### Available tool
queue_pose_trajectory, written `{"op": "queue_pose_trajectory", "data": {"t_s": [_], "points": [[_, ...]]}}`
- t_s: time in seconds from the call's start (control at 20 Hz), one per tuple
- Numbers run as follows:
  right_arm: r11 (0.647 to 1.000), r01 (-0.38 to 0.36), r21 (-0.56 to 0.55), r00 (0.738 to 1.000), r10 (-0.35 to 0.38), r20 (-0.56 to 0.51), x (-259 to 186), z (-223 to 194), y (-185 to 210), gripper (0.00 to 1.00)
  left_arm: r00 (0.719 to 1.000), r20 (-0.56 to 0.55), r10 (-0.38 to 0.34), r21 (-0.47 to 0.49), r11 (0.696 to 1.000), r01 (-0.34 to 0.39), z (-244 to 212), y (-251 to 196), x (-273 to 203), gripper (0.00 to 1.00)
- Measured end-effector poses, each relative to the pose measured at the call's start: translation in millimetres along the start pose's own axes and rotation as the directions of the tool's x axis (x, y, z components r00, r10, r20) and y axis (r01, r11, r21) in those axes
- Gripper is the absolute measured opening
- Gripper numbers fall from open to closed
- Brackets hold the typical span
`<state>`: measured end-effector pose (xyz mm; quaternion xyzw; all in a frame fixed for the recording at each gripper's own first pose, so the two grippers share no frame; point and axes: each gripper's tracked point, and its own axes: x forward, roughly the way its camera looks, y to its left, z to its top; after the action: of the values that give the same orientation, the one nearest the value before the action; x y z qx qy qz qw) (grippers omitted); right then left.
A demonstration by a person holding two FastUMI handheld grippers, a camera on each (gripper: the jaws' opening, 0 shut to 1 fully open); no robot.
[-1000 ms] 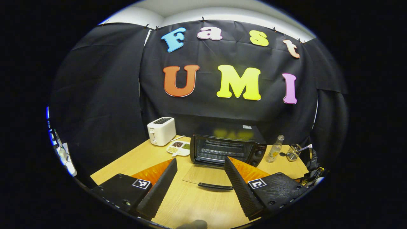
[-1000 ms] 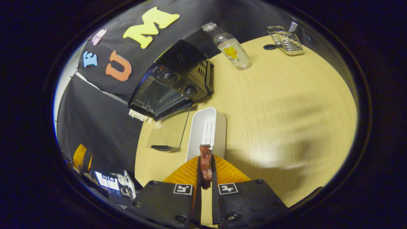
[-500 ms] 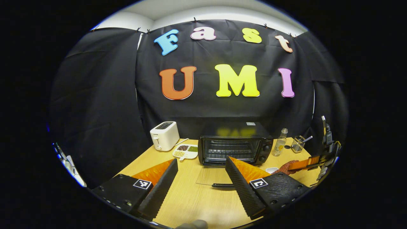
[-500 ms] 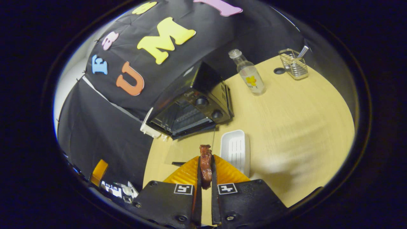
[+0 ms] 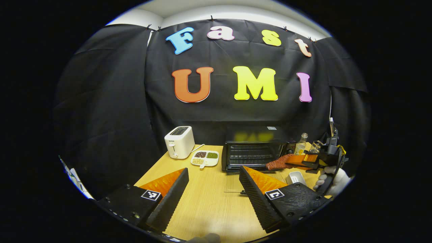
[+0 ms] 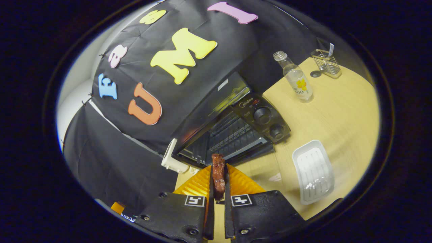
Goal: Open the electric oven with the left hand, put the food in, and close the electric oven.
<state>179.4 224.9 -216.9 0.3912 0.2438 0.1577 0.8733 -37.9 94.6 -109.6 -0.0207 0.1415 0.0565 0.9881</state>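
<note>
Right gripper [image 6: 218, 189] is clamping the food [image 6: 218, 175], a reddish-brown strip of meat, with both jaws pressed on its sides and the tip poking out ahead. In the right gripper view that tip is sitting just in front of the oven [image 6: 233, 135] mouth, lined up with the wire rack [image 6: 233, 136] inside. In the left gripper view I'm seeing the same strip hanging out in front of the oven's right side, not inside the cavity yet as far as I can tell.

Left gripper [image 5: 211, 192] is hovering over the bench [image 5: 206, 206] with its jaws spread wide and nothing between them, well back from the oven.

So I'm reckoning we're about halfway: the glass door [image 5: 236, 184] is lying folded down flat toward me, so the opening part looks done. Still left: getting the food onto the rack, letting go, then swinging the door up.

Off to the side, the white tray [image 6: 313, 171] is sitting on the bench near the oven's knob end, looking bare, though the fisheye smears it a bit. A bottle [image 6: 297, 77] is standing farther back.
</note>
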Motion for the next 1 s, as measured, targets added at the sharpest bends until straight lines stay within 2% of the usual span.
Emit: {"op": "queue_pose_trajectory", "data": {"t_s": [0.2,0.4,0.55,0.7,0.95,1.0], "points": [[0.997,0.026,0.076,0.995,-0.034,0.096,55.9,-2.4,6.3,0.15,0.999,-0.005,0.031,0.019,0.999,-0.031,-4.4,22.6,0.2,0.96],[0.987,0.059,0.15,0.971,-0.091,0.22,107.5,8.7,-0.2,0.15,0.998,-0.015,0.053,-0.004,0.999,-0.053,-6.6,34.2,0.8,0.96],[0.986,0.079,0.144,0.96,-0.114,0.256,138.1,14.1,0.8,0.15,0.997,-0.025,0.068,0.0,0.998,-0.068,-10.4,42.8,4.1,0.96],[0.979,0.085,0.184,0.953,-0.134,0.273,162.0,18.7,2.1,0.15,0.996,-0.047,0.08,-0.009,0.997,-0.081,-13.2,46.7,9.9,0.96],[0.974,0.112,0.196,0.943,-0.167,0.29,175.8,23.0,-4.9,0.18,0.994,-0.074,0.078,-0.018,0.997,-0.079,-19.7,48.4,15.4,0.96],[0.975,0.126,0.184,0.942,-0.175,0.285,174.0,23.1,-6.4,0.1,0.994,-0.08,0.075,-0.024,0.997,-0.077,-20.3,47.5,15.6,0.96]]}}
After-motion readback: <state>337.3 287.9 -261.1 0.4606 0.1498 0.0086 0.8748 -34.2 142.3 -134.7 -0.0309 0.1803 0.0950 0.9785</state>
